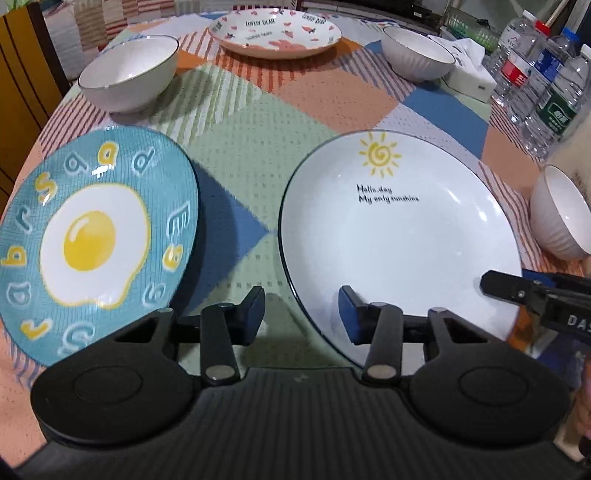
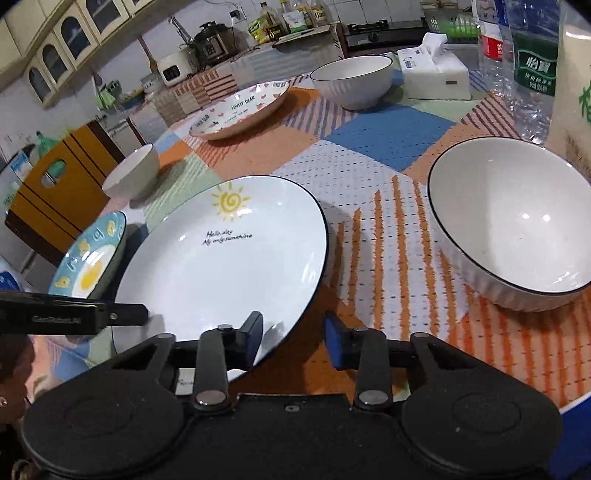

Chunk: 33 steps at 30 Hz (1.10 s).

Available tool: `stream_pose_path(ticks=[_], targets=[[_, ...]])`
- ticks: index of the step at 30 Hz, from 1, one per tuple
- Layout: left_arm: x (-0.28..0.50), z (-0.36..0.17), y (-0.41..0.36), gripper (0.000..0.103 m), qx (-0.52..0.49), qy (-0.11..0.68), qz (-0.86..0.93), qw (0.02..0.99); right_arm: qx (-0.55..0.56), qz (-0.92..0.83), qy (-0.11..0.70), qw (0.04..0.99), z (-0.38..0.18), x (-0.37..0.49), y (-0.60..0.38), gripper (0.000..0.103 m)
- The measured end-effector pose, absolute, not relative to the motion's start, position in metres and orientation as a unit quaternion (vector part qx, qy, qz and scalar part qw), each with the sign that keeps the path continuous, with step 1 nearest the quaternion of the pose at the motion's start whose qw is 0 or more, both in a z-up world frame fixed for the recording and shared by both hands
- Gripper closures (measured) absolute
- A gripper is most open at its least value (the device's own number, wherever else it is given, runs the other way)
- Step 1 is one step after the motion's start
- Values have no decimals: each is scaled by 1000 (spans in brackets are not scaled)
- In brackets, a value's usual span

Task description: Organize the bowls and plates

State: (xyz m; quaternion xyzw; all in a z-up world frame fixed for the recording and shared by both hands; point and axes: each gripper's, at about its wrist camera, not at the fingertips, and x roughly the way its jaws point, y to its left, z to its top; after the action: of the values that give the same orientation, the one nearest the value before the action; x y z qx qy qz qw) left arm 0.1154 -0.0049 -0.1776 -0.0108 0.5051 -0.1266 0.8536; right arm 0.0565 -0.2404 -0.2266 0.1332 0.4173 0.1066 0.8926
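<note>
I see my left gripper point(image 1: 302, 314) straddling the near-left rim of the round, glossy white ceramic plate point(image 1: 399, 240) with a painted yellow sun and thin dark edge. Its blue-padded fingers point(image 1: 349, 314) stand apart, one over the plate, one outside; they do not press the rim, so nothing is gripped. My right gripper point(image 2: 293, 336) straddles the same plate's near-right rim, likewise unclenched, one pad over the glaze and one over the cloth. The plate lies flat on the patchwork tablecloth point(image 1: 258, 155), a dimpled weave of orange, green and blue. Just left of it sits the teal plate point(image 1: 96, 236) with a fried egg and raised letters. A ribbed white bowl point(image 2: 513, 229) with a dark rim stands to the right. Farther back are two similar bowls and a pink-hearted plate point(image 1: 275, 31).
</note>
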Motion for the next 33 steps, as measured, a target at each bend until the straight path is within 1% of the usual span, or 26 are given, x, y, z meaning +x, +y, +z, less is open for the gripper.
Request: stream_pose_path(ticks=[2, 3, 4, 5, 6, 8, 10, 17, 23, 29, 33], targets=[[121, -180, -8, 62, -3, 494, -141, 858, 149, 108, 411, 893, -229, 60, -244, 66], [124, -181, -8, 70, -5, 491, -147, 859, 154, 108, 407, 894, -230, 62, -245, 66], [126, -181, -8, 71, -11, 489, -155, 859, 156, 112, 405, 894, -230, 64, -246, 67], [128, -181, -8, 72, -14, 489, -153, 858, 155, 112, 404, 895, -231, 67, -246, 77], [129, -181, -8, 74, -20, 493, -152, 856, 156, 105, 405, 895, -232, 69, -247, 82], [131, -180, -3, 77, -31, 500, -154, 852, 177, 104, 401, 893, -233, 68, -252, 85], [136, -180, 3, 79, -51, 507, -155, 846, 185, 105, 399, 892, -234, 67, -254, 85], [145, -171, 13, 79, -64, 515, -144, 843, 144, 139, 414, 888, -227, 73, -243, 83], [145, -151, 25, 79, -76, 483, -152, 859, 144, 157, 399, 892, -214, 82, -241, 83], [164, -125, 24, 79, -48, 467, -178, 865, 141, 172, 386, 895, -190, 101, -243, 83], [187, -119, 23, 79, -29, 475, -190, 858, 140, 177, 381, 897, -179, 120, -245, 83]])
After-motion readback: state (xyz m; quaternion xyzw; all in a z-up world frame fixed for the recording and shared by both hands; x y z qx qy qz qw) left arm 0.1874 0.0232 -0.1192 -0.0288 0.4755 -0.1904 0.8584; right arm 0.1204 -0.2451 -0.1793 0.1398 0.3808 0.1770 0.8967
